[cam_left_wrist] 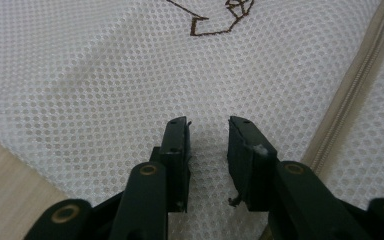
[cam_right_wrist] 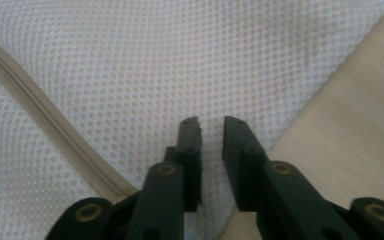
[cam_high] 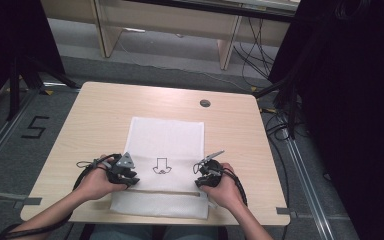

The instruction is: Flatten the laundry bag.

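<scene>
A white mesh bag (cam_high: pixel 167 135) lies flat on the wooden table (cam_high: pixel 95 115), with a beige zipper (cam_high: pixel 165 191) running across its near end and a small dark stitched mark (cam_high: pixel 162 166) above that. My left gripper (cam_high: pixel 130 179) rests at the bag's left edge just above the zipper. Its jaws stand slightly open over the mesh (cam_left_wrist: pixel 105 75), with the zipper (cam_left_wrist: pixel 350 95) to their right and the stitched mark (cam_left_wrist: pixel 220 17) ahead. My right gripper (cam_high: pixel 200 179) sits at the bag's right edge. Its jaws are a little apart over the mesh (cam_right_wrist: pixel 130 60), with the zipper (cam_right_wrist: pixel 40 115) to their left.
A round grey cable grommet (cam_high: pixel 205 103) is set in the table beyond the bag. Bare wood (cam_right_wrist: pixel 350 115) runs along the bag's right edge. Black curtains and stands flank the table, and cables (cam_high: pixel 280 125) trail on the floor at the right.
</scene>
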`<state>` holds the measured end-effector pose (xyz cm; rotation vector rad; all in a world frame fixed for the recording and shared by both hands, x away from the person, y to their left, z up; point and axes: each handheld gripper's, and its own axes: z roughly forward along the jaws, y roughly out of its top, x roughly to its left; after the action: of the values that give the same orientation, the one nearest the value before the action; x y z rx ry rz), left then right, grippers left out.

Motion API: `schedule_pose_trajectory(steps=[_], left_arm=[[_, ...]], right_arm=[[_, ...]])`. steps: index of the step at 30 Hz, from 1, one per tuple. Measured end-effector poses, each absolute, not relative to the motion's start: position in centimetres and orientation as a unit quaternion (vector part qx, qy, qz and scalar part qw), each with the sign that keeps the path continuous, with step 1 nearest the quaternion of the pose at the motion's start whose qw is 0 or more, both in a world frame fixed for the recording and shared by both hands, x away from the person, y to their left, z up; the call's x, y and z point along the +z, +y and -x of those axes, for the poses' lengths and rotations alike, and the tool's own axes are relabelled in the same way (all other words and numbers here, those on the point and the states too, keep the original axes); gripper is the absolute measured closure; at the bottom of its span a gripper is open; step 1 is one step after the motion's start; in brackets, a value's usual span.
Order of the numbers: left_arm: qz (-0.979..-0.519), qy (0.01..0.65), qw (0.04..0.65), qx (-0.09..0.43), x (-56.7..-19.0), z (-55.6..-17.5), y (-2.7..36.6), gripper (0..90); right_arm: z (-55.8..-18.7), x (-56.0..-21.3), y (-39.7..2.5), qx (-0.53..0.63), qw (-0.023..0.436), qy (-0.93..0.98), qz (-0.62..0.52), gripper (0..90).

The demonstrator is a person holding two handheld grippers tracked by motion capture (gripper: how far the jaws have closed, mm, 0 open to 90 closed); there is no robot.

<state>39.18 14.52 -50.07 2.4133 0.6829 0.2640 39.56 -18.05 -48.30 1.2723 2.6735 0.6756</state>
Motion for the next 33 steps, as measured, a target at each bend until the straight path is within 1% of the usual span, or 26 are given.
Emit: schedule_pose_trajectory(steps=[2,4,6,8,10,12,13,14,17,18,19,20,24,25,26,29,31,33], left_arm=[[-0.908,0.259,0.312,0.103,-50.2,-39.1,14.5,67.1],[-0.905,0.266,0.316,0.100,-50.3,-39.1,14.5,65.3],[-0.907,0.264,0.311,0.102,-50.2,-39.2,14.6,64.6],[-0.904,0.271,0.316,0.098,-50.2,-39.2,14.6,63.4],[-0.902,0.270,0.321,0.101,-50.1,-39.3,14.7,61.0],[-0.898,0.275,0.330,0.092,-50.0,-39.1,14.5,58.5],[-0.901,0.263,0.332,0.097,-49.9,-39.2,14.5,57.3],[-0.897,0.270,0.337,0.093,-49.9,-39.1,14.4,55.9],[-0.892,0.265,0.355,0.088,-49.7,-39.1,14.1,50.0],[-0.891,0.262,0.359,0.088,-49.7,-39.0,14.0,48.5],[-0.889,0.266,0.363,0.086,-49.7,-38.9,13.9,47.3],[-0.892,0.254,0.362,0.092,-49.7,-39.1,13.9,46.3],[-0.885,0.266,0.369,0.093,-49.7,-38.9,13.7,44.1],[-0.883,0.267,0.374,0.090,-49.7,-38.8,13.7,43.9],[-0.885,0.261,0.374,0.092,-49.6,-38.8,13.8,43.5],[-0.883,0.264,0.378,0.090,-49.6,-38.8,13.9,42.2],[-0.883,0.260,0.381,0.083,-49.6,-38.8,14.0,41.5],[-0.880,0.270,0.383,0.076,-49.7,-38.7,14.0,41.0]], right_arm=[[-39.5,-48.1,-18.2,0.236,0.071,0.878,-0.411,70.7],[-39.3,-47.5,-18.5,0.243,0.083,0.866,-0.430,66.5],[-39.3,-47.2,-19.1,0.260,0.092,0.862,-0.425,63.2],[-39.2,-47.1,-19.9,0.273,0.101,0.857,-0.425,63.1],[-39.0,-47.0,-20.6,0.280,0.097,0.849,-0.437,64.3],[-38.8,-46.9,-21.3,0.293,0.093,0.838,-0.450,65.3],[-38.9,-46.9,-21.7,0.295,0.099,0.840,-0.445,65.2],[-38.8,-46.7,-21.9,0.297,0.094,0.832,-0.458,65.0],[-38.7,-46.8,-22.5,0.311,0.104,0.822,-0.466,61.1],[-38.7,-46.7,-22.6,0.307,0.094,0.817,-0.479,59.3],[-38.7,-46.8,-22.8,0.308,0.093,0.818,-0.476,58.6],[-38.8,-47.0,-22.9,0.310,0.088,0.816,-0.479,58.1],[-38.9,-47.1,-23.0,0.323,0.095,0.812,-0.476,58.1],[-38.8,-46.9,-23.0,0.314,0.090,0.815,-0.478,58.1],[-38.8,-46.9,-23.0,0.309,0.096,0.822,-0.468,58.0],[-38.6,-47.0,-22.8,0.309,0.080,0.821,-0.472,57.9],[-38.6,-47.0,-22.7,0.318,0.083,0.820,-0.469,58.2],[-38.6,-46.9,-22.6,0.323,0.085,0.816,-0.471,58.9]])
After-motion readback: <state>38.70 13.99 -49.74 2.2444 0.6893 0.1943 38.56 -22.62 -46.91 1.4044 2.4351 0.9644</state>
